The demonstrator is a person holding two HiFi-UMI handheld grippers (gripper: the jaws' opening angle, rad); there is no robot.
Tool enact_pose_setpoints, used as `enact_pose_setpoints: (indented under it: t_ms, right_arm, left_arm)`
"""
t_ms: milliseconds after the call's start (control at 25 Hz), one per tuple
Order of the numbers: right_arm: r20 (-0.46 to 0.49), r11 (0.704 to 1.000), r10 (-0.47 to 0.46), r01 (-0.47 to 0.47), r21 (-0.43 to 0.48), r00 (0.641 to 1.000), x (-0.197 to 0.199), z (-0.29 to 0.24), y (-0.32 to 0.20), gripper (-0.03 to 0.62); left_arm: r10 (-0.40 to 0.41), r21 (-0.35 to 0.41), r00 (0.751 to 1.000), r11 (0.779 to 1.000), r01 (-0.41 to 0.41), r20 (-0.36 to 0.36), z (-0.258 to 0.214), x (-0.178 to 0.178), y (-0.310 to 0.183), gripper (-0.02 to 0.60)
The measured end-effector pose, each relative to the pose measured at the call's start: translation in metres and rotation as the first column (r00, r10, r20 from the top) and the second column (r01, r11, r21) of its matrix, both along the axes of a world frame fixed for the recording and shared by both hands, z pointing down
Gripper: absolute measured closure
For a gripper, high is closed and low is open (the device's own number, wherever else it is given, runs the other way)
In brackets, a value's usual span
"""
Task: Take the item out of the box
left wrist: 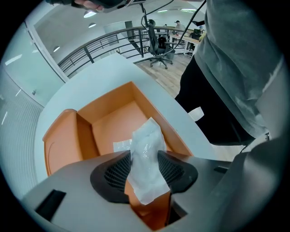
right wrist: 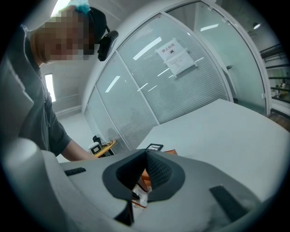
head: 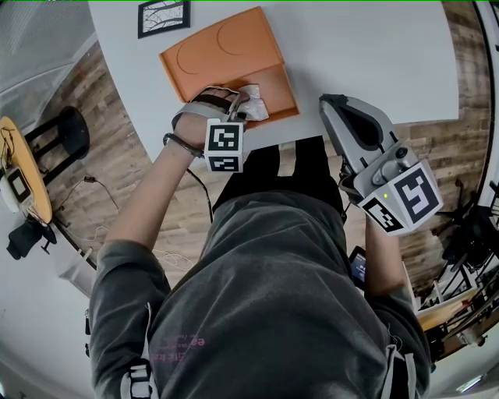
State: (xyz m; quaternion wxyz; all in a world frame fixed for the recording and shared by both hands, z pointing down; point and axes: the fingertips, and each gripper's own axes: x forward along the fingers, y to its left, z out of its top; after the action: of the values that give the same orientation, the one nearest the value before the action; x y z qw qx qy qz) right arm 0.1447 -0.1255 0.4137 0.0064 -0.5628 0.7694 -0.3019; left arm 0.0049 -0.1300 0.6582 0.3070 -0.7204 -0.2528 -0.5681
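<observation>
An orange box (head: 277, 86) lies open on the white table (head: 374, 54), its lid (head: 222, 51) folded back flat. My left gripper (head: 246, 106) points steeply down over the box's near compartment. In the left gripper view its pads (left wrist: 118, 170) press on both sides of a white crinkled plastic packet (left wrist: 146, 149), which stands up between them above the box floor (left wrist: 111, 120). My right gripper (head: 329, 101) hovers to the right of the box over the table edge, holding nothing. In the right gripper view its jaw tips meet (right wrist: 146, 155), with the box showing below them.
A black-framed marker card (head: 164, 17) lies at the table's far edge beyond the lid. A black stool (head: 64, 126) and a small round yellow table (head: 23, 175) stand on the wood floor to the left. The person's body is close against the table's near edge.
</observation>
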Motion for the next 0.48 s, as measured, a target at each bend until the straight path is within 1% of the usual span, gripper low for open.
enact_pose_setpoints:
  t_ms: [160, 400, 480]
  right_arm:
    - [0.001, 1.0, 0.002, -0.002, -0.002, 1.0, 0.0004, 0.002, 0.0005, 0.591]
    - [0.002, 1.0, 0.001, -0.001, 0.002, 1.0, 0.0, 0.0044, 0.0019, 0.591]
    - [0.001, 1.0, 0.001, -0.001, 0.001, 1.0, 0.0, 0.0048, 0.0021, 0.591]
  left_arm:
    - [-0.008, 0.008, 1.0, 1.0, 0.008, 0.012, 0.0031, -0.0006, -0.0016, 0.383]
    - [-0.021, 0.01, 1.0, 1.0, 0.021, 0.018, 0.0084, -0.0015, -0.0027, 0.415]
    - [-0.028, 0.008, 0.999, 1.0, 0.028, 0.015, 0.0089, -0.0015, -0.0038, 0.435]
